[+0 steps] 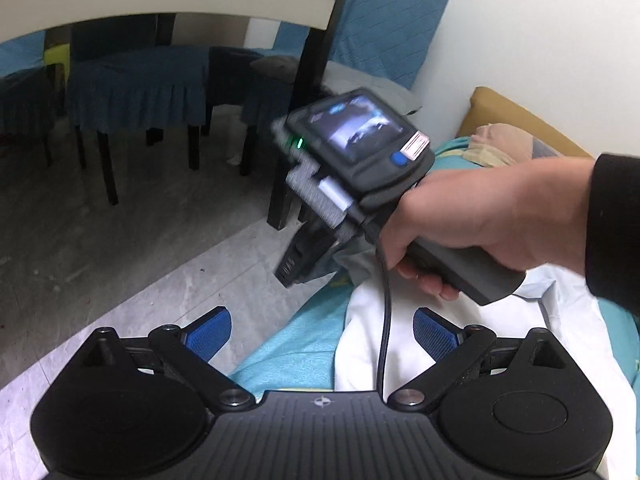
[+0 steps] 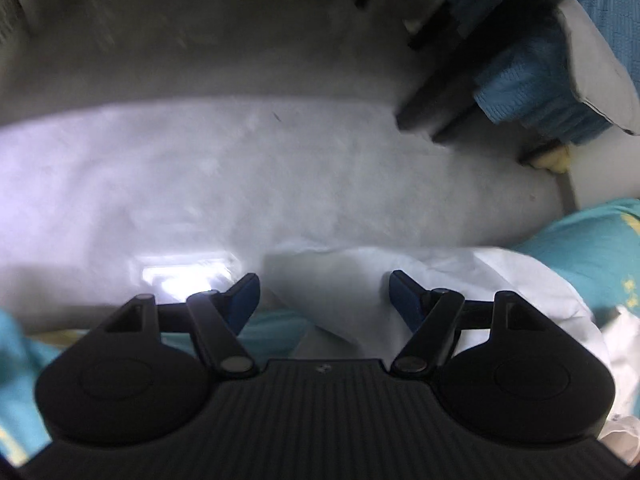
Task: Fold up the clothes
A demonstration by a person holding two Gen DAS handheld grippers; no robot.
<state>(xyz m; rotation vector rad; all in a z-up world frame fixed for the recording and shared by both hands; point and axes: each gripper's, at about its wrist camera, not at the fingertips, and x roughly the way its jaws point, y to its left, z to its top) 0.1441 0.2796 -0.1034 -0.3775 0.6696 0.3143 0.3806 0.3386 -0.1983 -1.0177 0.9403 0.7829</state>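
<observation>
only the left view shows the hand (image 1: 472, 216) on the right gripper (image 1: 296, 268), label unreadable; both grippers gape over the white cloth (image 2: 360, 280), left gripper (image 1: 320, 334).

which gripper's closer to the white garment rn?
Right. The right gripper is open with a fold of the white garment between its fingers; the left gripper is open, poised above its edge.

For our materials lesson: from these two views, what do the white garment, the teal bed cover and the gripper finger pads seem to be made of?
White garment: thin woven cloth, matte; it creases softly.
Teal bed cover: fabric, perhaps cotton, matte with yellow print; the weave is too blurred to tell.
Left gripper finger pads: blue, finely ribbed, probably rubber or soft plastic.
</observation>
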